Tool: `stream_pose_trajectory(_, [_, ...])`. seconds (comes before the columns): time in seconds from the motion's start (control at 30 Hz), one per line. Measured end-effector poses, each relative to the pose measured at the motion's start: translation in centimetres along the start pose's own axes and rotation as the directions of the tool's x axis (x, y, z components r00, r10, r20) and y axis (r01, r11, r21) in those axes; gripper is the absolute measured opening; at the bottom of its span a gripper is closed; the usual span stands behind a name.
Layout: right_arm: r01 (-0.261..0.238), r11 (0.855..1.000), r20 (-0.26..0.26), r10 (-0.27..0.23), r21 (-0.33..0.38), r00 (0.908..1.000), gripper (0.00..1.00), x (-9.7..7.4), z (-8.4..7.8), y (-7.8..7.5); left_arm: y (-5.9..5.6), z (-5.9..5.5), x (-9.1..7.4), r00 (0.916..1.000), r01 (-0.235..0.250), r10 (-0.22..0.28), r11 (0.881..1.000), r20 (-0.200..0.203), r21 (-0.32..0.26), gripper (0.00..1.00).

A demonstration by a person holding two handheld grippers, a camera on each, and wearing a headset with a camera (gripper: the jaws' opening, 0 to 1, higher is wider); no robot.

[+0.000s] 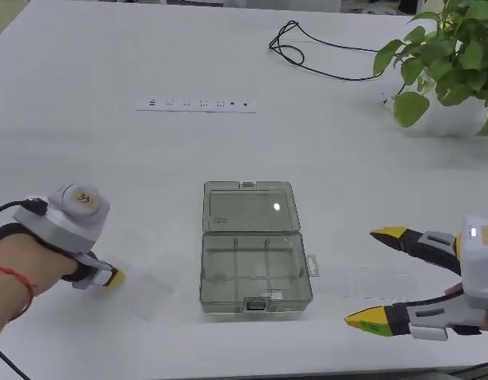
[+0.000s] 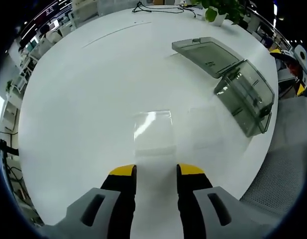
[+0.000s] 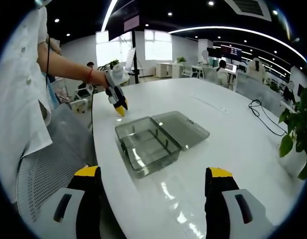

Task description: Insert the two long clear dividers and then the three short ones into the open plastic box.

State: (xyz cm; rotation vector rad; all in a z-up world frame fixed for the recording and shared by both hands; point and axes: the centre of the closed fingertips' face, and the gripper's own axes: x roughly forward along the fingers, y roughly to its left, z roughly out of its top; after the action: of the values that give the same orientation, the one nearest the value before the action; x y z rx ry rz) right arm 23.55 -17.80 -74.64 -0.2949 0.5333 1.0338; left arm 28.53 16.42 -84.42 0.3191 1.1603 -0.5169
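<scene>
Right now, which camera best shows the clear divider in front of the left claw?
The left gripper view: the clear divider lies flat just ahead of the left claw, edges catching light. The head view gives only a faint outline of it left of the box. The right gripper view is too distant to tell.

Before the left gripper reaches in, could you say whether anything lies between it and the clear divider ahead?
Nothing visible does: bare table separates the left gripper from the clear divider; the plastic box sits aside.

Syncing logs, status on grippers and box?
Left gripper open, clear divider just ahead. Right gripper open, empty. Plastic box lid open. No obstruction seen.
</scene>
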Motion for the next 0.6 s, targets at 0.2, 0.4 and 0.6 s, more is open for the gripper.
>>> stream_pose_trajectory(0.2, [-0.003,1.000,-0.003,0.003,0.001,1.0000,0.85,-0.06,-0.11,0.22,-0.38,0.19,0.02,0.9996,0.016,-0.016,1.000,0.023,0.003,0.30])
stream_pose_trajectory(0.4, [0.004,1.000,-0.005,-0.003,0.006,1.0000,0.83,-0.25,-0.13,0.20,-0.52,0.11,-0.22,0.9981,0.031,-0.030,0.999,0.054,-0.026,0.30])
stream_pose_trajectory(0.6, [0.013,1.000,0.007,-0.013,0.016,0.9999,0.81,-0.35,0.44,-0.10,-0.62,0.02,-0.60,0.9954,0.050,-0.044,0.997,0.085,-0.067,0.30])
